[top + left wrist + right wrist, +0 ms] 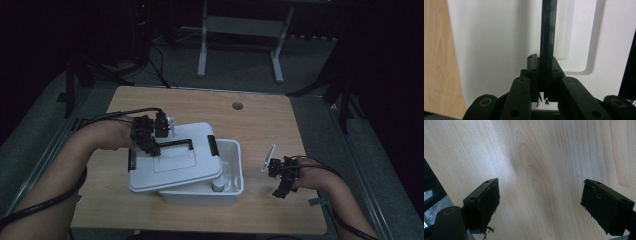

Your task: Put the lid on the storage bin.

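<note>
Here the wooden table [260, 120] carries a white bin [235, 170] lying between the two grippers. Across the bin sits its white lid [175, 165], askew and pushed toward the left gripper's side, so the bin's end nearer the right gripper is uncovered. In that uncovered corner, under the lid's edge, stands a small pale object, too dim to name. A black latch [213, 145] shows on the lid's edge facing the right gripper.

The left gripper [150, 145] is over the lid's top, its jaws drawn narrow and clamped on the lid's black handle [176, 143]. In the left gripper view the left gripper [545, 75] has the handle bar [548, 32] running straight up from between its pads, both pressed against it, with the lid's white surface [499, 45] directly behind and a strip of table [436, 62] to its left.

The right gripper [281, 176] is off to the bin's far side, well apart from it. In the right gripper view the right gripper [540, 202] stands wide open with nothing between its jaws, bare table [541, 157] wood ahead of them.
</note>
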